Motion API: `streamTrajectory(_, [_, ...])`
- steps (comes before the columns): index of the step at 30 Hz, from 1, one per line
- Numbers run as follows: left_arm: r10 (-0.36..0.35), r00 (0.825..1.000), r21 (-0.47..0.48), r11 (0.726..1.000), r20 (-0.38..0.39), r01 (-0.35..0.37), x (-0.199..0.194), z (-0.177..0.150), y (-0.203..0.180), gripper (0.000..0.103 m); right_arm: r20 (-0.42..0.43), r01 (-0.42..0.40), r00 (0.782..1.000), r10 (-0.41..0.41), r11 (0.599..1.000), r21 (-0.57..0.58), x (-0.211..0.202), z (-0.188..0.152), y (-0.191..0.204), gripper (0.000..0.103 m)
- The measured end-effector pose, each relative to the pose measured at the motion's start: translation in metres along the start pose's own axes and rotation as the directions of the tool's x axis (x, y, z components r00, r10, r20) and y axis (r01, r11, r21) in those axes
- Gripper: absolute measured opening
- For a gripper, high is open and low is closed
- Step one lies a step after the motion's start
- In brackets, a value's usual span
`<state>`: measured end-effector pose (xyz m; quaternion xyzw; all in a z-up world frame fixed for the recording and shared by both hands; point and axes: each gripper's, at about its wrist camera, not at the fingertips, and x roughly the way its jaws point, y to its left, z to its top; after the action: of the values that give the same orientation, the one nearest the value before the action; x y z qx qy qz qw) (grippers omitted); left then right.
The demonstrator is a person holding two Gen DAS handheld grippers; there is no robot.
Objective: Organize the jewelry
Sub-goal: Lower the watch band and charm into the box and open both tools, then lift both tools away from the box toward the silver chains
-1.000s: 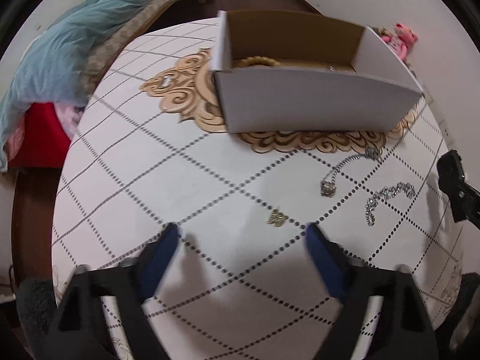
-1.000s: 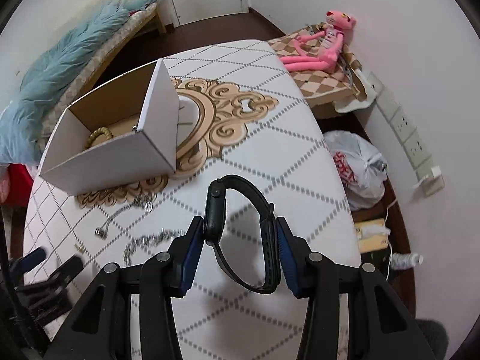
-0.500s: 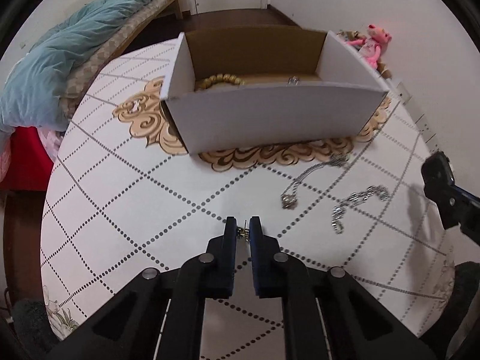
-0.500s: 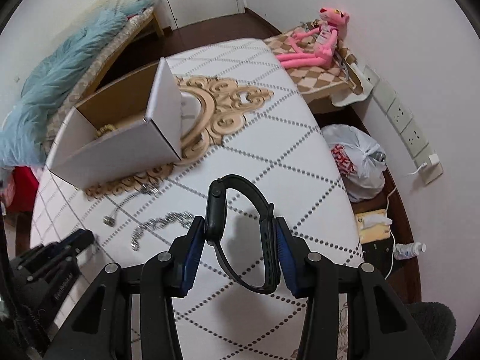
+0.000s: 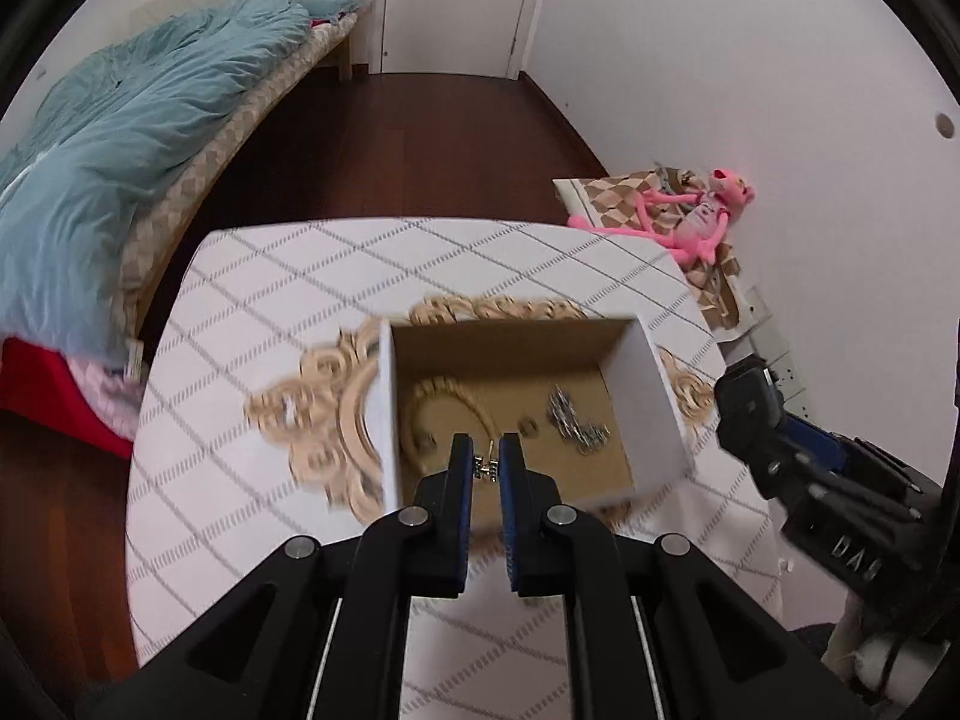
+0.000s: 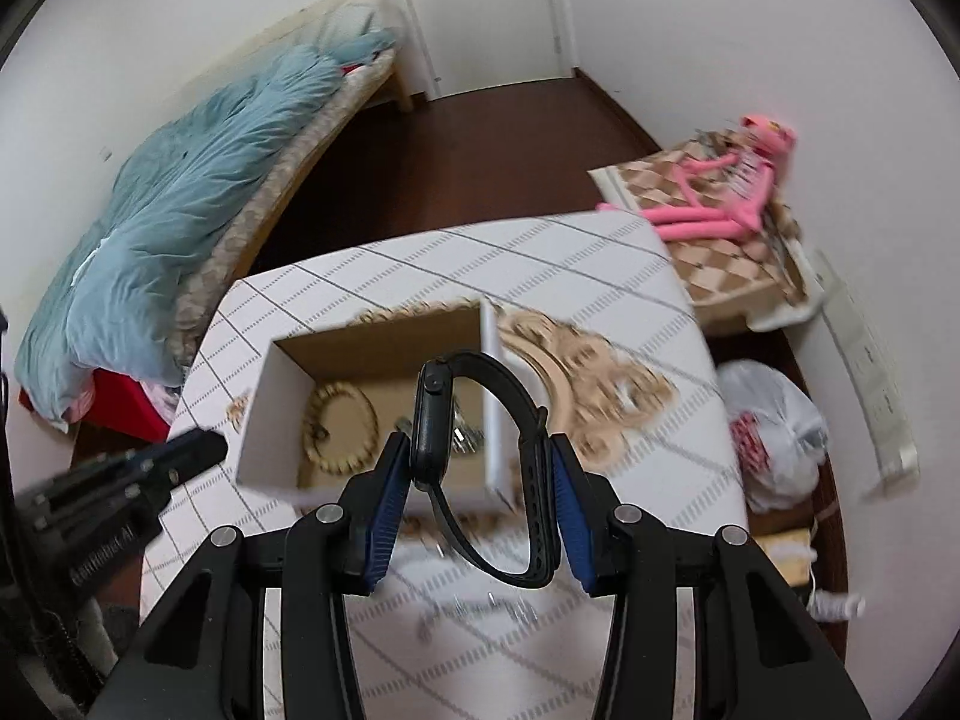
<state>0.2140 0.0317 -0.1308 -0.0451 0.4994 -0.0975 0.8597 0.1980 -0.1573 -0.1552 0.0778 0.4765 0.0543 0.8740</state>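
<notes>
Left claw: I hold it narrow, pinched on a small metal charm. The charm sits at the very tips, so it should fall free once I let go.
Right claw: I hold it part-way closed around a black watch. The pads press the watch body on one side and the strap on the other, which keeps the looped band from swinging.
Box: open cardboard, just ahead of and below both claws. I judge it the collecting place, which is why both claws are carried above it.
Box contents: a bead bracelet lies below the left claw's tips; a silver chain lies to that claw's right. Two small dark pieces sit between them, too blurred to name.
Desk: white with a dotted grid and a gold ornament; it carries the box. Below the right claw a thin chain lies on it, blurred.
Step in hand: as I judge it, dropping the charm, with the watch to follow.
Risk: the charm is tiny and may cling to a pad.
</notes>
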Motion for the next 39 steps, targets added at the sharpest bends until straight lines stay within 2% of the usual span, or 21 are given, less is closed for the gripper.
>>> streamTrajectory(6, [0.006, 0.998, -0.014, 1.0, -0.062, -0.007, 0.023, 0.025, 0.009, 0.006, -0.078, -0.015, 0.997, 0.012, 0.999, -0.036, 0.04, 0.031, 0.016, 0.048])
streamTrajectory(8, [0.009, 0.997, -0.03, 0.999, -0.077, -0.011, 0.027, 0.029, 0.01, 0.01, -0.105, -0.009, 0.994, 0.003, 0.999, -0.053, 0.052, 0.038, 0.018, 0.051])
streamTrajectory(12, [0.067, 0.992, -0.041, 0.997, -0.108, -0.072, 0.034, 0.034, 0.014, 0.015, -0.15, -0.011, 0.989, 0.004, 0.999, -0.045, 0.067, 0.046, 0.015, 0.056])
streamTrajectory(13, [0.087, 0.99, -0.038, 0.995, -0.11, -0.092, 0.034, 0.035, 0.015, 0.028, -0.15, -0.014, 0.989, 0.007, 0.999, -0.043, 0.067, 0.046, 0.013, 0.061])
streamTrajectory(14, [0.097, 0.99, -0.034, 0.994, -0.103, -0.101, 0.034, 0.035, 0.015, 0.049, -0.145, -0.016, 0.989, 0.01, 0.999, -0.044, 0.065, 0.047, 0.012, 0.07])
streamTrajectory(16, [0.128, 0.989, -0.042, 0.99, -0.08, -0.131, 0.029, 0.034, 0.018, 0.073, -0.131, -0.017, 0.991, 0.012, 0.999, -0.039, 0.061, 0.049, 0.009, 0.074])
streamTrajectory(19, [0.154, 0.985, -0.051, 0.986, -0.076, -0.158, 0.025, 0.031, 0.023, 0.073, -0.113, -0.02, 0.993, 0.016, 0.999, -0.03, 0.051, 0.049, 0.006, 0.074])
streamTrajectory(21, [0.181, 0.98, -0.051, 0.981, -0.083, -0.185, 0.025, 0.027, 0.026, 0.078, -0.104, -0.006, 0.995, 0.002, 0.999, -0.033, 0.046, 0.048, 0.005, 0.079])
streamTrajectory(23, [0.201, 0.977, -0.049, 0.978, -0.074, -0.205, 0.024, 0.022, 0.028, 0.096, -0.104, 0.004, 0.995, -0.008, 1.0, -0.03, 0.044, 0.044, 0.003, 0.096])
streamTrajectory(24, [0.213, 0.975, -0.048, 0.975, -0.065, -0.216, 0.022, 0.019, 0.029, 0.1, -0.106, 0.015, 0.994, -0.019, 0.999, -0.036, 0.043, 0.041, 0.003, 0.096])
streamTrajectory(28, [0.265, 0.964, -0.03, 0.964, -0.038, -0.266, 0.019, 0.006, 0.028, 0.102, -0.123, 0.061, 0.99, -0.069, 0.996, -0.068, 0.045, 0.029, 0.005, 0.097])
streamTrajectory(30, [0.272, 0.962, -0.027, 0.962, -0.034, -0.273, 0.017, 0.001, 0.028, 0.102, -0.136, 0.08, 0.987, -0.091, 0.993, -0.084, 0.047, 0.023, 0.007, 0.102])
streamTrajectory(39, [0.273, 0.962, -0.031, 0.961, -0.027, -0.274, 0.002, -0.017, 0.024, 0.102, -0.132, 0.12, 0.982, -0.134, 0.987, -0.11, 0.035, 0.005, 0.017, 0.102])
